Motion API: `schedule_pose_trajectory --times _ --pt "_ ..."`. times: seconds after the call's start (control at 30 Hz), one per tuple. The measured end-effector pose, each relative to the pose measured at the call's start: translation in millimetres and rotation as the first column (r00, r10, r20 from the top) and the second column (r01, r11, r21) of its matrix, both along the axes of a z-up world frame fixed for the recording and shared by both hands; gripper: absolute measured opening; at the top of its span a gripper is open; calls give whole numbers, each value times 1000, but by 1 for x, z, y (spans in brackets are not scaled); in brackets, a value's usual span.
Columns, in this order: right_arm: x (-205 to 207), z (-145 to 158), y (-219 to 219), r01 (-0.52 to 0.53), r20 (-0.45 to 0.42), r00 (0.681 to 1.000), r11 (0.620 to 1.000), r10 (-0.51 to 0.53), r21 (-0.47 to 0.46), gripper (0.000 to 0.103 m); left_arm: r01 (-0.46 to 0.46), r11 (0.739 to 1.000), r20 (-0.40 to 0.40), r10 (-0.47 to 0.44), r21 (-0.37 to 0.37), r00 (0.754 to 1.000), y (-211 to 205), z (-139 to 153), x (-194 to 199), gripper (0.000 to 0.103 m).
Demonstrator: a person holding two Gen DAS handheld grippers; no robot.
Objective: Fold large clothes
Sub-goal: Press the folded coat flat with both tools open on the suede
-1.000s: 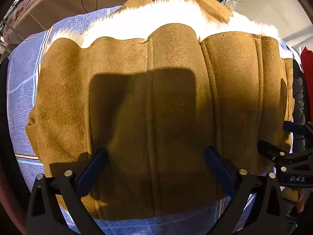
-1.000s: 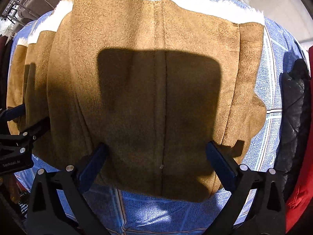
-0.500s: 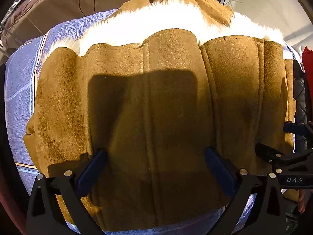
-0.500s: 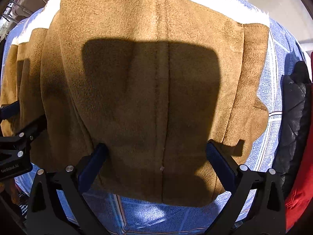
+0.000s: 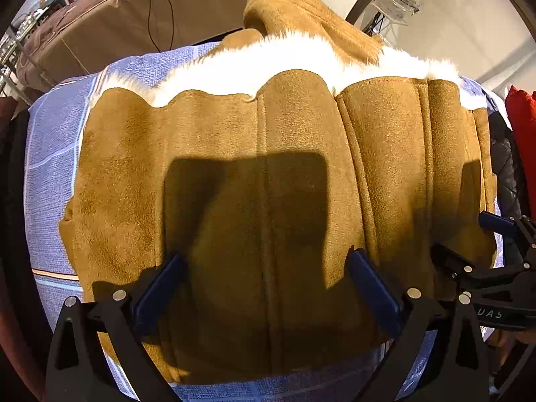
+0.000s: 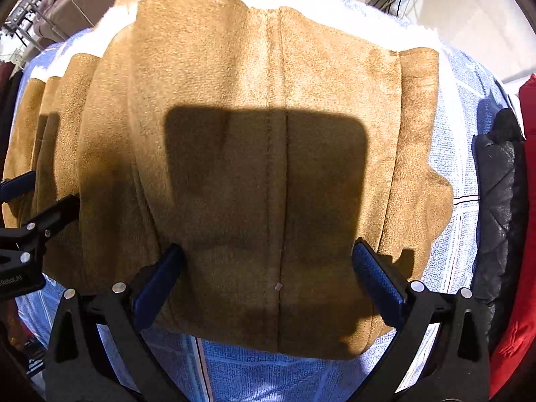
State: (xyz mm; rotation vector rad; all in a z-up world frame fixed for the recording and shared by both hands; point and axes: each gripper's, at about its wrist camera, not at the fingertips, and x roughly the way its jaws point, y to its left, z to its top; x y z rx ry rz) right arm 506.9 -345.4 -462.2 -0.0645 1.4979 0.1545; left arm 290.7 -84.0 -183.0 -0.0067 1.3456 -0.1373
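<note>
Directly beneath both grippers [image 5: 264,268], jacket [image 6: 268,134]

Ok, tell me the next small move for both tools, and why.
Probably lift both away: the left tool and right tool hang open above the tan coat, which already lies folded on the blue cloth, white lining showing.

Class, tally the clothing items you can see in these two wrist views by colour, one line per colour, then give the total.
Tan suede coat with white fleece lining: 1
Black quilted garment: 1
Red garment: 1
Total: 3
All sit on or beside the blue patterned cloth.
</note>
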Motion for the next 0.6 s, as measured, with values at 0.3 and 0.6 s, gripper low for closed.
schedule_pose_trajectory --times 0.3,0.6 --pt "-45 22 -6 45 155 987 999 -45 3 99 -82 995 103 76 53 992 20 44 -40 97" --pt "-76 50 -30 116 244 961 991 -129 66 99 -150 985 89 142 86 986 50 40 -82 97"
